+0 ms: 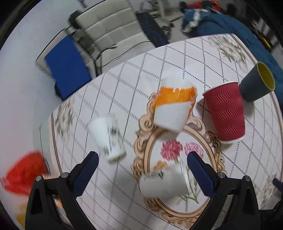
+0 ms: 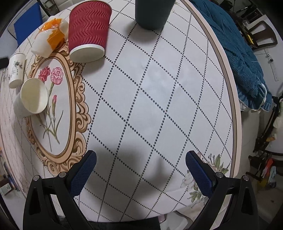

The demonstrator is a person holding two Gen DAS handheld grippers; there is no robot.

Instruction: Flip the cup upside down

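Observation:
Several paper cups stand on a round table with a patterned cloth (image 2: 159,99). A white cup (image 1: 164,184) (image 2: 32,96) sits mouth up on the floral medallion, between the fingers of my open left gripper (image 1: 143,164), close below it. A white cup with dark print (image 1: 109,136) (image 2: 16,70), an orange-and-white cup (image 1: 174,104) (image 2: 50,38) and a ribbed red cup (image 1: 225,111) (image 2: 88,30) stand upside down. A dark cup with a yellow inside (image 1: 256,85) (image 2: 152,12) stands mouth up. My right gripper (image 2: 140,164) is open and empty over bare cloth.
A blue blanket (image 2: 245,58) lies past the table's right edge. A grey chair (image 1: 113,30) and a blue panel (image 1: 67,67) stand beyond the far edge. A red blurred object (image 1: 24,173) is at the left.

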